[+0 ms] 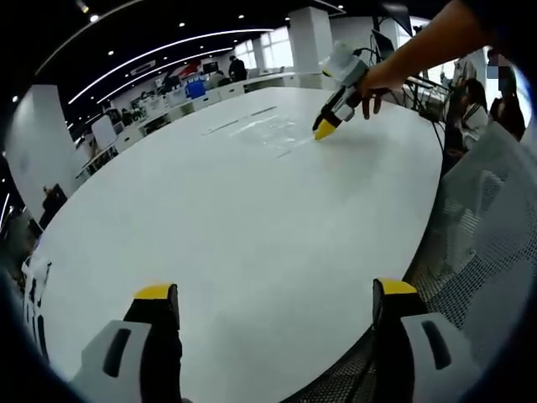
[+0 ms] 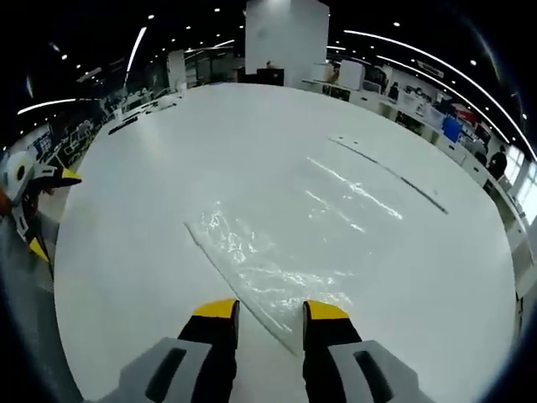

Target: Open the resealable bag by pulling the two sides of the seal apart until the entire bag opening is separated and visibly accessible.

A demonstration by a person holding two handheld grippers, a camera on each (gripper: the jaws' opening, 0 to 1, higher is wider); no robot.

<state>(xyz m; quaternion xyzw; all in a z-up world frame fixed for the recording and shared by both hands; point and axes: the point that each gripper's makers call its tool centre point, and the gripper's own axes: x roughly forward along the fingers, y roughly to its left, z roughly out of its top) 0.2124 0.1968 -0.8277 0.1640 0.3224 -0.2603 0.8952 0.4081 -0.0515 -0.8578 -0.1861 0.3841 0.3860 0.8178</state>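
**Clear bag flat on the white table, right gripper at its corner**

In the left gripper view, the left gripper (image 1: 277, 294) sits low over the near edge of the white table (image 1: 218, 218), its yellow-tipped jaws spread wide with bare tabletop between them and nothing held. Far across the table lies the resealable bag (image 1: 260, 133), a faint glossy patch with thin dark lines at its edges. Just right of it, the right gripper (image 1: 324, 131) reaches down with its yellow tip at the bag's edge, held by a person's hand (image 1: 376, 84) and bare forearm coming in from the upper right. Further right, a grey mesh chair back (image 1: 487, 218) stands close against the table's rim, and people stand behind it among desks.

In the right gripper view, the left gripper (image 2: 38, 214) shows small at the far left edge, well apart from the bag. The bag (image 2: 277, 252) lies flat and crinkled in the middle of the table (image 2: 168, 159), its dark sealed edge running diagonally down toward the right gripper (image 2: 270, 309). Those jaws stand partly open, a narrow gap between them, with the bag's near corner and edge lying in that gap; whether they touch the plastic cannot be told. Nothing lies on top of the bag. Beyond the table stand a white pillar (image 2: 287, 38) and rows of desks.
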